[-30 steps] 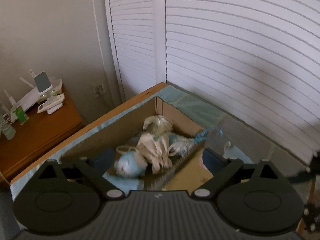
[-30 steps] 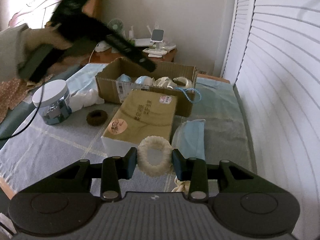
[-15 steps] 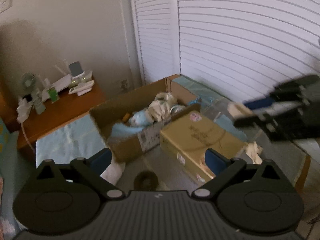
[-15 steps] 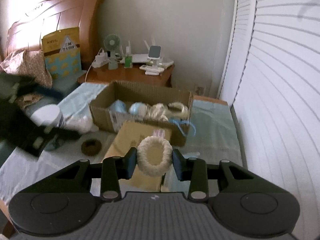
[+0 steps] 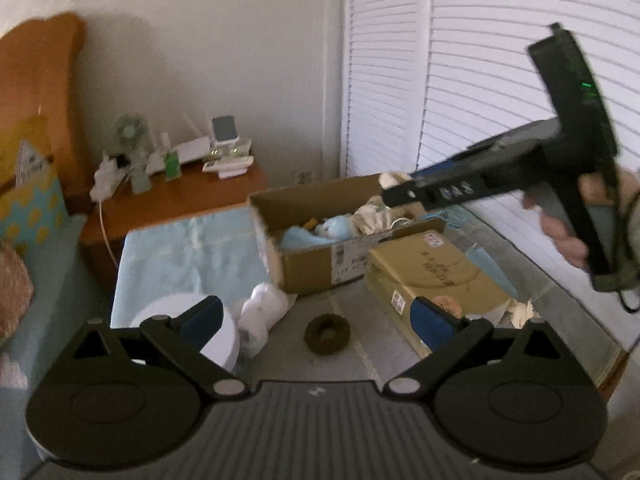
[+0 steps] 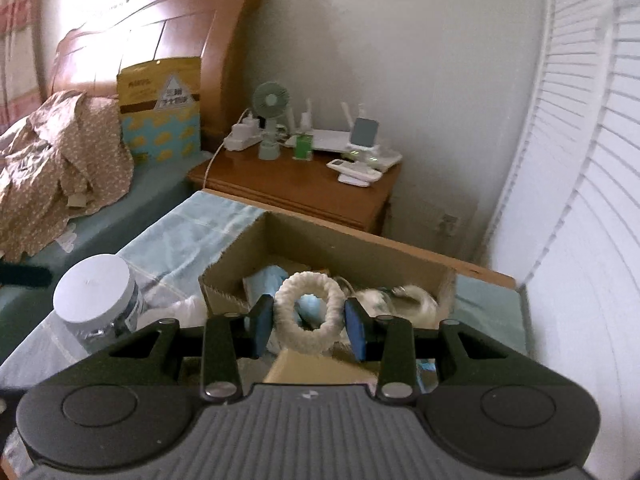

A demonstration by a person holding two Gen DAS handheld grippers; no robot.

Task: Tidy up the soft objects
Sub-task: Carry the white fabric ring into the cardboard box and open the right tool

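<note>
My right gripper (image 6: 309, 326) is shut on a cream fluffy ring (image 6: 309, 312), held in the air just in front of the open cardboard box (image 6: 404, 258). Inside the box lie blue and cream soft items (image 5: 340, 226). In the left wrist view the right gripper (image 5: 394, 188) hangs over the box's far right corner, a hand behind it. My left gripper (image 5: 318, 318) is open and empty, low over the cloth. A dark brown fluffy ring (image 5: 327, 334) lies on the cloth between its fingers' line of sight. A white soft bundle (image 5: 264, 314) rests left of the box.
A flat tan package (image 5: 432, 276) lies right of the box, with a blue face mask (image 5: 484, 256) and crumpled cream cloth (image 5: 520, 312) beside it. A white-lidded jar (image 6: 94, 294) stands at the left. A wooden nightstand (image 6: 304, 186) with gadgets is behind; louvred doors (image 5: 480, 80) at right.
The right gripper carried the cream ring up and forward to the box. The left gripper drew back from over the box and swung left, so the brown ring and jar came into view.
</note>
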